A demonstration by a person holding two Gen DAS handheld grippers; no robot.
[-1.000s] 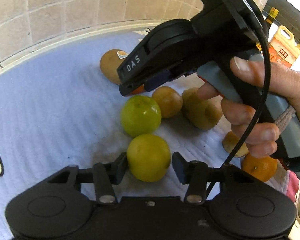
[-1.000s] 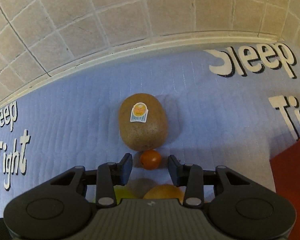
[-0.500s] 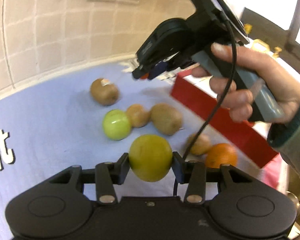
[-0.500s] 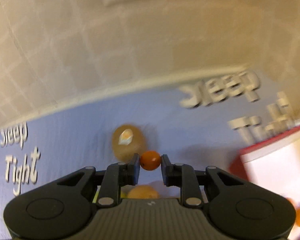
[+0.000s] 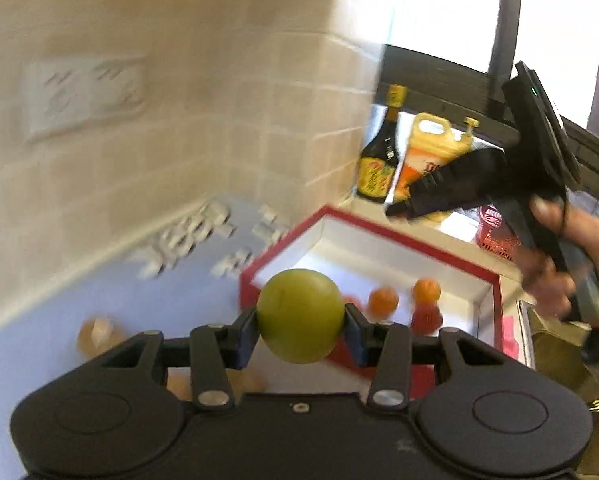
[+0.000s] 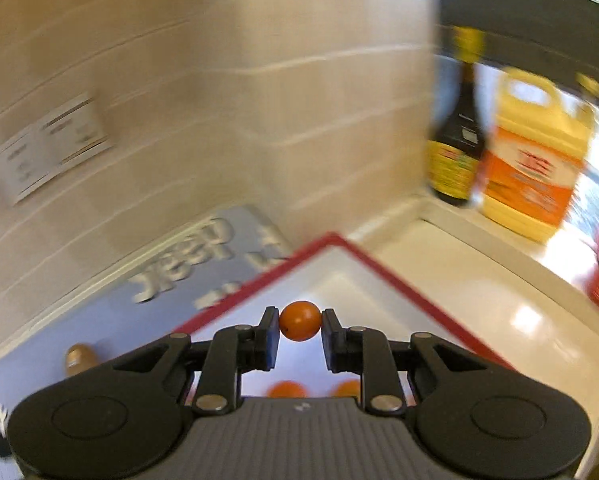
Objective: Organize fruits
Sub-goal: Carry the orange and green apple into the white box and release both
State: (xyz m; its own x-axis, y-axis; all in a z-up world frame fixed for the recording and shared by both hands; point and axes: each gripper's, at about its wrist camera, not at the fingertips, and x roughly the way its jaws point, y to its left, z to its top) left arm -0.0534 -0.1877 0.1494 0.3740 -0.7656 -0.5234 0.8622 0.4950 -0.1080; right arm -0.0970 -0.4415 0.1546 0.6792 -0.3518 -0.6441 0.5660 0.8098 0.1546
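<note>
Left claw (image 5: 300,330) clamped on green fruit (image 5: 299,315); right claw (image 6: 300,336) clamped on small orange fruit (image 6: 300,325), red-rimmed box (image 6: 379,266) at 12 o'clock.

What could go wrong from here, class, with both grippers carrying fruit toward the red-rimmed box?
1. The small orange fruit is pinched only at its sides by the right gripper; being round, it might slip and drop outside the red-rimmed box.
2. The green fruit in the left gripper could land on the oranges already inside and bruise them.
3. Both grippers converge on one box, so they may collide.
</note>
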